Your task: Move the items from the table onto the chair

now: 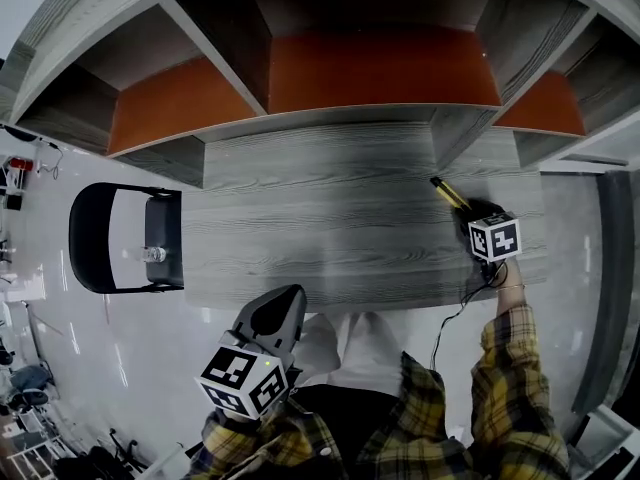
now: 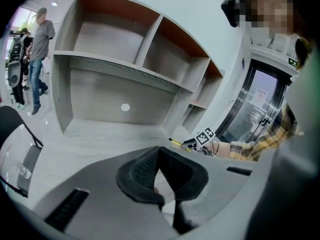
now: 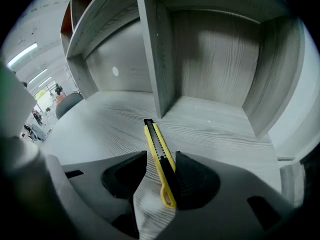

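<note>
Evidently your right gripper (image 3: 161, 155) had its jaws spread wide over the yellow utility knife (image 3: 158, 154), which lay flat on the grey wood-grain table (image 3: 105, 134). The knife ran lengthwise through the gap, its looped end nearest the camera and its dark tip pointing toward the upright divider of the shelf unit (image 3: 152, 49). It sat hard against the right jaw's pad, while the left jaw stood clear of it, so nothing was clamped. From your head view, that gripper (image 1: 465, 216) was angled down at the table's right side, with the knife (image 1: 449, 193) poking out beyond it toward the shelves (image 1: 380, 68).

Your left gripper (image 2: 159, 151) had its jaws drawn together at the tips, with nothing held between them. In the head view it (image 1: 288, 294) hung near your body, just off the table's (image 1: 330, 198) front edge.

The black chair (image 1: 92, 238) stood at the table's left end, well apart from the knife, and a small clear bottle (image 1: 153, 255) lay on its seat.
</note>
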`<state>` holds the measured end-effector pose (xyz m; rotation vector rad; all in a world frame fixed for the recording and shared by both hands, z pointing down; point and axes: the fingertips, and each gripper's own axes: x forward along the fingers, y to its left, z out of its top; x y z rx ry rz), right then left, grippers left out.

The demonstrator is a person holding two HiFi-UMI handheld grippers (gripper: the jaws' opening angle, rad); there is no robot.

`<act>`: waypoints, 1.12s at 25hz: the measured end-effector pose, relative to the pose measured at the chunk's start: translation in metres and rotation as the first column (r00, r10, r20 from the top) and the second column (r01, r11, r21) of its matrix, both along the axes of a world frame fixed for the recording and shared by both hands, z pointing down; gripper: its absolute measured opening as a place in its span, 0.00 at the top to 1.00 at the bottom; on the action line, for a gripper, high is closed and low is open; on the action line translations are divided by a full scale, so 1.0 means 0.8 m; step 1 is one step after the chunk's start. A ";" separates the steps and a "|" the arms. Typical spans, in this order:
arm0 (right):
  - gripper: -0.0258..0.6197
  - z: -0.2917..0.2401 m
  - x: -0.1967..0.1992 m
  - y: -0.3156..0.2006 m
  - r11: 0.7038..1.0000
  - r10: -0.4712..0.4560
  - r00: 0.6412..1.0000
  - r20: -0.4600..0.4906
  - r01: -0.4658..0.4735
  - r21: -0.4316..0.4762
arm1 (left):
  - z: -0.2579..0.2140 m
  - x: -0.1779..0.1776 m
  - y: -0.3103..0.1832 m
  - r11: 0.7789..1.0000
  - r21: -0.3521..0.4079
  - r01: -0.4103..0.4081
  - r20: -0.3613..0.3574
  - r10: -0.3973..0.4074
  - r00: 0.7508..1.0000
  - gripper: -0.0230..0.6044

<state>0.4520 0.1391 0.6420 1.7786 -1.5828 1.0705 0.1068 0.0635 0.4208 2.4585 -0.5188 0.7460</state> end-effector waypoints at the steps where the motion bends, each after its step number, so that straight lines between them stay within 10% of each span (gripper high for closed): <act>1: 0.70 0.004 0.001 0.001 1.000 -0.009 1.000 0.004 0.009 -0.017 | 0.001 0.000 -0.001 1.000 0.001 0.001 0.002 -0.001 1.000 0.96; 14: 0.76 0.016 0.005 0.003 0.998 -0.006 0.999 -0.047 0.003 -0.067 | -0.004 0.040 0.003 0.999 0.000 -0.035 -0.045 0.035 0.998 0.96; 28: 0.76 -0.025 -0.122 0.034 0.997 0.033 0.959 0.282 -0.051 0.055 | -0.017 0.055 0.006 1.000 0.013 0.003 -0.118 -0.002 0.993 0.96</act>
